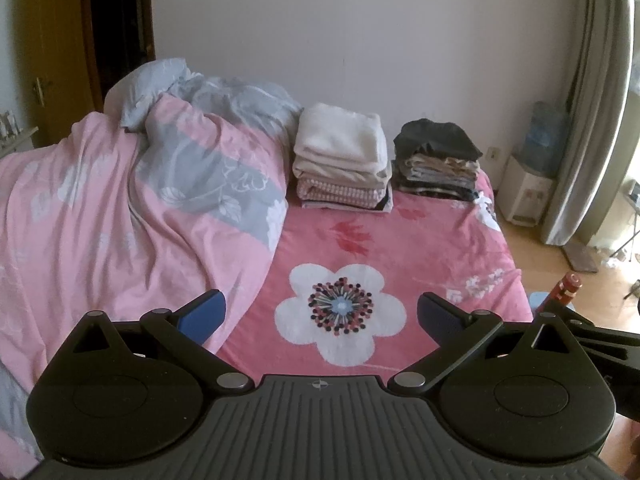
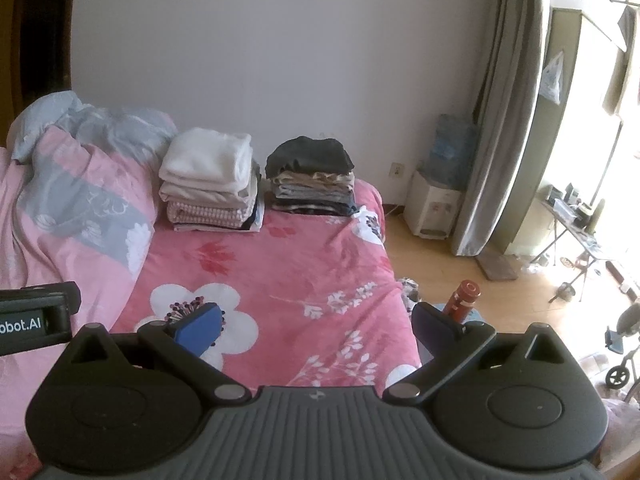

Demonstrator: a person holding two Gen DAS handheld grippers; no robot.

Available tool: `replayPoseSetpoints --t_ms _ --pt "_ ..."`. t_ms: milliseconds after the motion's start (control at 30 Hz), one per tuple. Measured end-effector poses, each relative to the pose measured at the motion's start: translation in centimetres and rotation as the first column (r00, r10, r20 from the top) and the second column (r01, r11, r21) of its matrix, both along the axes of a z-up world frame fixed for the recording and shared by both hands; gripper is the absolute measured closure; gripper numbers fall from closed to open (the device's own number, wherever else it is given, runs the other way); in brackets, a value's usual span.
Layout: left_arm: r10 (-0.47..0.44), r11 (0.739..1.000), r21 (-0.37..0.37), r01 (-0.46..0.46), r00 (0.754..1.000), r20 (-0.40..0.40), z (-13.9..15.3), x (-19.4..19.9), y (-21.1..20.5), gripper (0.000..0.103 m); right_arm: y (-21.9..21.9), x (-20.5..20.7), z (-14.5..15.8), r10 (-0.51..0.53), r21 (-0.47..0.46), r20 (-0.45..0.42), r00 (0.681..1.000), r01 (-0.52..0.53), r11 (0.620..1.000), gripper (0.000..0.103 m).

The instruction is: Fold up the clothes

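Both claws hang wide apart over the bed [image 1: 400, 240] with nothing in them: the left claw [image 1: 321, 314] spreads its blue pads above the big white flower print, and the right claw [image 2: 316, 326] stands just as wide nearer the bed's right edge. The clothes sit as 2 folded stacks at the far end by the wall, a pale stack [image 1: 344, 156] topped with a white piece and a dark stack [image 1: 438, 160] topped with black, just beside each other but apart. Each stack runs its long side across the bed, parallel to the wall, folded edges facing this way. No loose garment shows on the open sheet, so the folding looks near done, or the next piece lies out of view. The main risk, as I judge it, is grabbing at the crumpled duvet [image 1: 140, 208] at the left by mistake. A claw reaching in low could also knock the dark stack, whose top piece sits lumpy and could slide off toward the floor. A red bottle [image 2: 462, 298] stands close by the right claw and could be tipped by a careless swing.
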State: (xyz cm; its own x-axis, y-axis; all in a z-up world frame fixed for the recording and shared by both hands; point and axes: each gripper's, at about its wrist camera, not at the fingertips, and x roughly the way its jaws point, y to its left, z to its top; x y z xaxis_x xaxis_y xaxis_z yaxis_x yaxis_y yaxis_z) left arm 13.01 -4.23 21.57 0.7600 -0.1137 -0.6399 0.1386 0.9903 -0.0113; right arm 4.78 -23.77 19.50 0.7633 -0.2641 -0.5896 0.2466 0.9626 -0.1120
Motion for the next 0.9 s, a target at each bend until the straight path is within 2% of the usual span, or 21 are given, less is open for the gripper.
replayPoseSetpoints --t_ms 900 --pt "-0.002 1.000 -0.001 0.002 1.000 -0.012 -0.23 0.19 0.08 0.000 0.40 0.44 -0.37 0.014 -0.011 -0.019 1.000 -0.014 1.000 0.000"
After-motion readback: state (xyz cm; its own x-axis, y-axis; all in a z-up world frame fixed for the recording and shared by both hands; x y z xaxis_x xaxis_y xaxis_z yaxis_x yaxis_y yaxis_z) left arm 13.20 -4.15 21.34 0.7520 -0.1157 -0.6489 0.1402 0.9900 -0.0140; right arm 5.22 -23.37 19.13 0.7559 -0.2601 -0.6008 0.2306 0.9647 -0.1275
